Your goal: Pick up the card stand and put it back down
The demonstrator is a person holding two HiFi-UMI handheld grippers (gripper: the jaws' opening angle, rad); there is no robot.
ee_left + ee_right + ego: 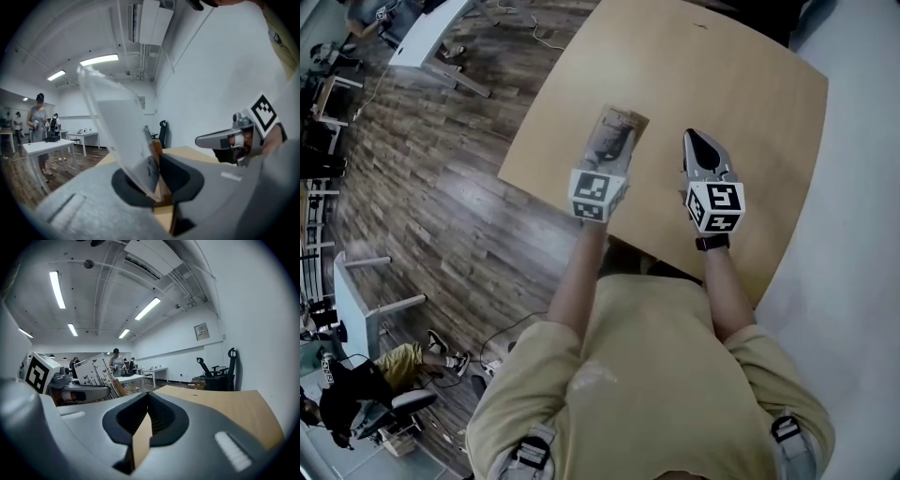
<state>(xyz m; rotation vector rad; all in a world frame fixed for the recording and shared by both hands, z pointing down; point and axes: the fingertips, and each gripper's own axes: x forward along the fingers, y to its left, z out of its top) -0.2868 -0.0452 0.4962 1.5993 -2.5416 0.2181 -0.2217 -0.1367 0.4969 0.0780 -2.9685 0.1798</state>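
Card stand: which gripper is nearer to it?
Left. The left gripper is clamped on the card stand; the right gripper sits shut to its right, not touching.

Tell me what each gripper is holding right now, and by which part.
The left gripper is shut on the card stand at its bottom edge, by the wooden base. The right gripper is shut and empty.

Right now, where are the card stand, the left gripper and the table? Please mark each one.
card stand [115, 122], left gripper view, on its clear upright panel.
left gripper [157, 161], left gripper view, midway between its fingertips.
table [722, 75], head view, on the bare wooden top.
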